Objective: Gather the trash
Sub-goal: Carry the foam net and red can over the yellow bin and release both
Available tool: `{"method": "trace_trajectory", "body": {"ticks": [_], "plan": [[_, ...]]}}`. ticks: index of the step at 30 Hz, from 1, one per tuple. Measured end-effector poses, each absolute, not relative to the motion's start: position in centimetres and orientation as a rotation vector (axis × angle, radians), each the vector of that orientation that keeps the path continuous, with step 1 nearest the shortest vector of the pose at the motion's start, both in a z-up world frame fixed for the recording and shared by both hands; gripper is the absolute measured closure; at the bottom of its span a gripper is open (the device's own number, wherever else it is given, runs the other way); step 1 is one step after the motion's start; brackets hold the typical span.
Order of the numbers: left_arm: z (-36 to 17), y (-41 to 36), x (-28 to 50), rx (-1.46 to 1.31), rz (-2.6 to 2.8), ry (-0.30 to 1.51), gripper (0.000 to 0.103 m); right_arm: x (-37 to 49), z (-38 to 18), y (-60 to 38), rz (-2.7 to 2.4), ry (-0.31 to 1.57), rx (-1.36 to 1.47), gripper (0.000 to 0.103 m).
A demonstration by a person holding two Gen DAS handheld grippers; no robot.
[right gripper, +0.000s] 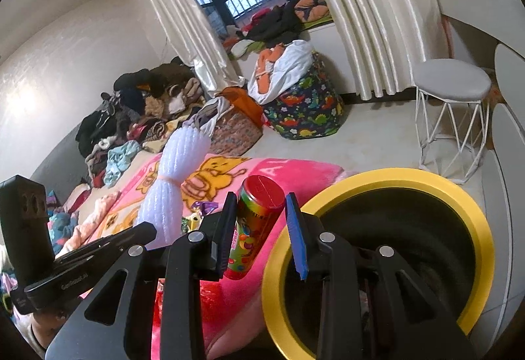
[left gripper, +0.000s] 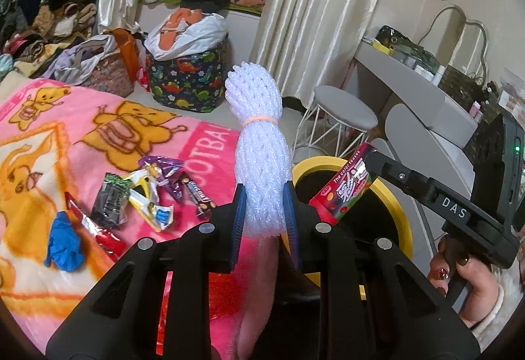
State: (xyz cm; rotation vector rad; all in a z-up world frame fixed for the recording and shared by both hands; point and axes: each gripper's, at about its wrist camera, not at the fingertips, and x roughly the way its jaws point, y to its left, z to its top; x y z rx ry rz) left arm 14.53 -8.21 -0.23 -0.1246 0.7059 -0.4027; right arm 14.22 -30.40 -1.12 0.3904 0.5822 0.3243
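Yellow-rimmed bin (right gripper: 377, 183) sits right off the edge of the pink blanket (left gripper: 82, 137), and both held items are already up near its mouth. The white foam net bundle (left gripper: 259, 156) is clamped in the left gripper (left gripper: 264, 212), long axis pointing straight up, bin just to its right. The candy tube (right gripper: 252, 225) sits between the fingers of the right gripper (right gripper: 262, 229), red cap up, though the right pad looks a bit off it, so can't tell how tight. I'd say the right one's nearer. Loose wrappers (left gripper: 144, 192) and a blue glove (left gripper: 64, 240) are left on the blanket.
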Motion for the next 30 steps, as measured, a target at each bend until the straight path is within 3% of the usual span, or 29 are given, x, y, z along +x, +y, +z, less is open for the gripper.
{"method": "trace_trajectory", "body": {"ticks": [30], "plan": [[-1.7, -14.8, 13.9, -0.04, -0.507, 0.757, 0.086, 12.7, -3.1, -35.9, 0.175, 0.583, 0.458, 0.074]]}}
